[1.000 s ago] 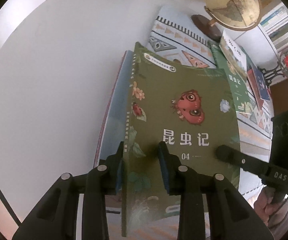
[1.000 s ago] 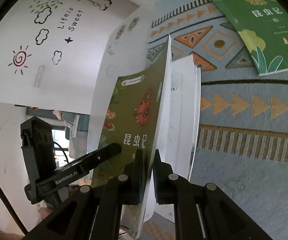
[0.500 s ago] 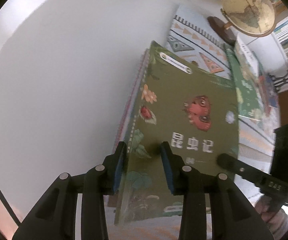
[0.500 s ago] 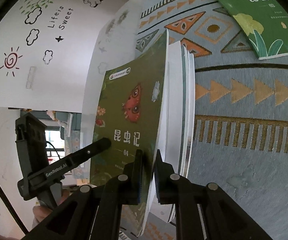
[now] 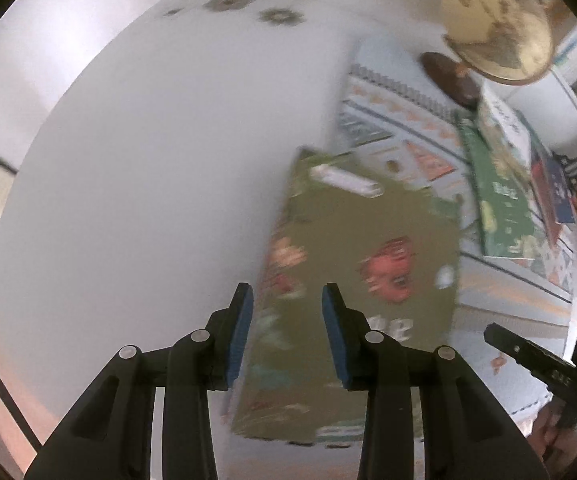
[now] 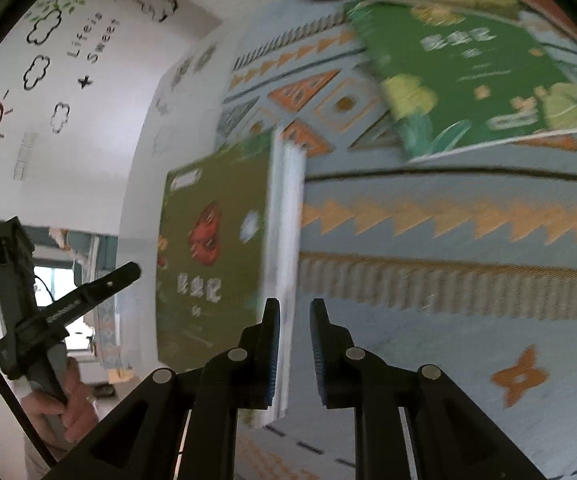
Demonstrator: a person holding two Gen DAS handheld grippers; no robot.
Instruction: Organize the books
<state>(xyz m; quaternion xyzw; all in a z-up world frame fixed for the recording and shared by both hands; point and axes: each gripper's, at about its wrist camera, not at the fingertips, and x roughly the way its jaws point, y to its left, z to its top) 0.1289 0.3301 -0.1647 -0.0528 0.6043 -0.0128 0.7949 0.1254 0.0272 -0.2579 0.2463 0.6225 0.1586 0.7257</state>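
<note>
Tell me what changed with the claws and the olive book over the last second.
Both claws let go: the left claw and right claw, whose jaws are opening, have pulled back from the olive book, now standing against the white wall. Unchanged: the green book and globe on the patterned cloth.

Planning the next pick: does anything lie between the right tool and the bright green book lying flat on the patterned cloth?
Nothing visible does: only bare patterned cloth separates the right tool from the green book. Its jaws are opening, with page edges of the upright books between them.
</note>
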